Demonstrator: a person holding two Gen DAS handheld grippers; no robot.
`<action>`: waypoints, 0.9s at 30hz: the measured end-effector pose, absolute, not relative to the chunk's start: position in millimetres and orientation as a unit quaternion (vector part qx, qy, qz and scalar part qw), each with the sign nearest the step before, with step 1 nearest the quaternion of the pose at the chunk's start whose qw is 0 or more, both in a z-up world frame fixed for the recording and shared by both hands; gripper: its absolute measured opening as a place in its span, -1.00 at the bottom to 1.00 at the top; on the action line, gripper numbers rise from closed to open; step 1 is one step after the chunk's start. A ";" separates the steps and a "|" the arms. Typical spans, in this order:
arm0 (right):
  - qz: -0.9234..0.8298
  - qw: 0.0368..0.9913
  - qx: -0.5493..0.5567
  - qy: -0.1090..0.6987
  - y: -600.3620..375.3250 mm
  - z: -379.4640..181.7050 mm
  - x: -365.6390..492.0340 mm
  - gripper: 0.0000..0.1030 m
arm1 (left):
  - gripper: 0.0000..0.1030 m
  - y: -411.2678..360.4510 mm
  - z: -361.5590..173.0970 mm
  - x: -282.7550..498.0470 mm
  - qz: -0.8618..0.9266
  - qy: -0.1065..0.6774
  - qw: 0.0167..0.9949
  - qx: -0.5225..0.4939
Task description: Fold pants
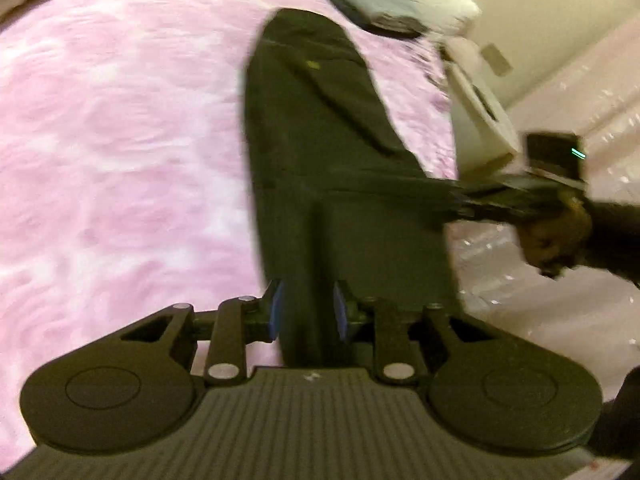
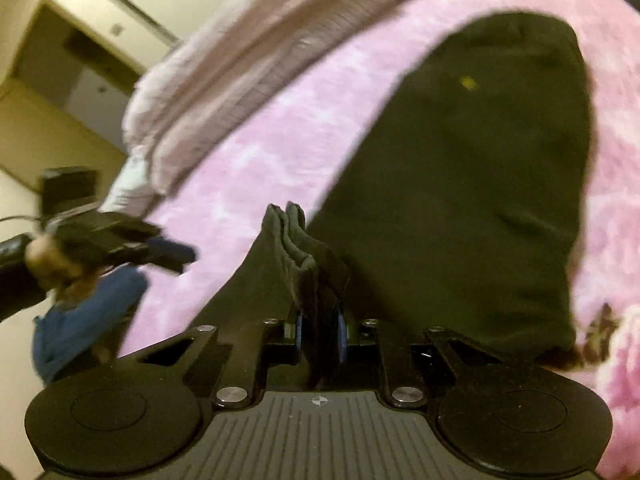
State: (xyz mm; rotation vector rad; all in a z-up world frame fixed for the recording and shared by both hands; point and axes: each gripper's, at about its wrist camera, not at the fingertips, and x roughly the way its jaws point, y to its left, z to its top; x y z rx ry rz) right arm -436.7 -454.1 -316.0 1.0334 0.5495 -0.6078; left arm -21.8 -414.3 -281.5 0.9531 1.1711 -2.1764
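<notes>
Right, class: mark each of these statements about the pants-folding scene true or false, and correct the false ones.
1. The pants are dark. True.
2. They lie on a plain white sheet. False: they lie on a fluffy pink blanket.
3. The right gripper is clamped on bunched dark fabric. True.
4. The left gripper hangs over bare blanket with no cloth between its blue pads. False: dark pants fabric runs between them.
5. A small yellow mark shows on the pants. True.
</notes>
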 end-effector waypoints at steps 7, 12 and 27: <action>-0.313 0.766 0.485 0.283 -484.1 -354.8 -443.1 -0.48 | -0.57 -405.2 -327.8 -89.8 -0.802 0.382 0.229 0.397; -0.375 0.759 0.443 0.295 -471.7 -342.3 -444.0 -0.37 | -0.58 -395.1 -333.9 -103.1 -0.799 0.351 0.250 0.419; -0.293 0.869 0.176 0.358 -221.5 -265.2 -342.2 0.22 | -0.35 -297.4 -254.4 -47.3 -0.867 0.161 0.233 0.411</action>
